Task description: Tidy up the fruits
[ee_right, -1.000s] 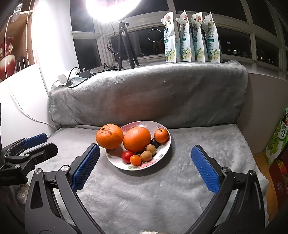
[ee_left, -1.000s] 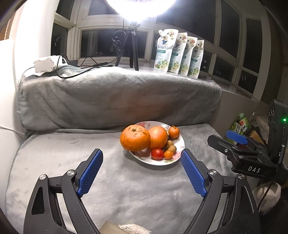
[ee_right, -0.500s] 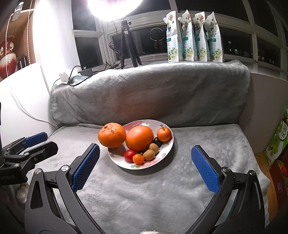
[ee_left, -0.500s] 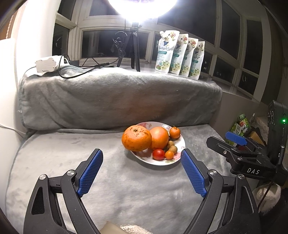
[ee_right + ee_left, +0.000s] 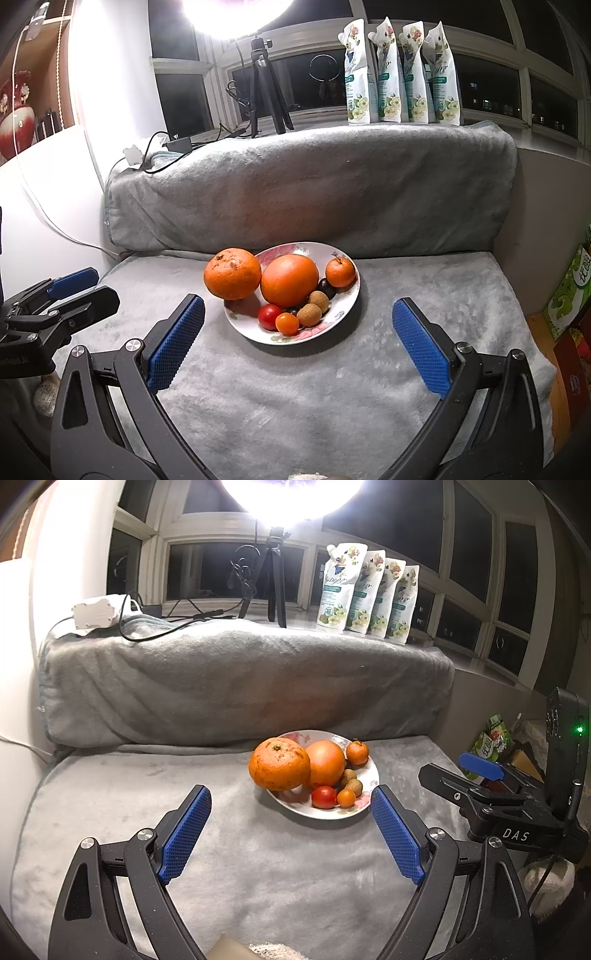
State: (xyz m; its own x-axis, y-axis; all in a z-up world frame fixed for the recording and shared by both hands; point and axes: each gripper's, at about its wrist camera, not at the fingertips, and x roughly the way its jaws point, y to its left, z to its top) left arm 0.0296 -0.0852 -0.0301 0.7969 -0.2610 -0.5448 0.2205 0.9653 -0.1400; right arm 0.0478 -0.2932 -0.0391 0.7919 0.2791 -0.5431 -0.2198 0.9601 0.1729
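A white floral-patterned plate (image 5: 343,314) heaped with fruit sits on a grey plush blanket (image 5: 295,387) covering a cushioned seat, with a blanket-draped backrest (image 5: 314,192) rising behind it. A large rough-skinned orange (image 5: 232,273) perches on the plate's left rim, touching a smooth round orange grapefruit (image 5: 289,280) at the centre; a small tangerine (image 5: 340,272) lies at the far right of the plate. In front sit a red cherry tomato (image 5: 269,316), a small orange tomato (image 5: 287,323), two brown kiwi-like fruits (image 5: 309,314) and a dark grape (image 5: 327,287). The left gripper (image 5: 291,834) hovers over the blanket, its blue-padded fingers (image 5: 184,834) spread wide and holding nothing, the plate just ahead and toward its right finger. The right gripper (image 5: 295,347) likewise hangs with blue fingers (image 5: 421,347) wide apart and empty, the plate framed between them and a little beyond the tips. Each gripper appears at the edge of the other's view. On the windowsill behind stand four white floral refill pouches (image 5: 402,74), a black tripod (image 5: 264,88) beneath a bright ring light (image 5: 236,14), and tangled black cables (image 5: 177,620) beside a white power adapter (image 5: 94,611).
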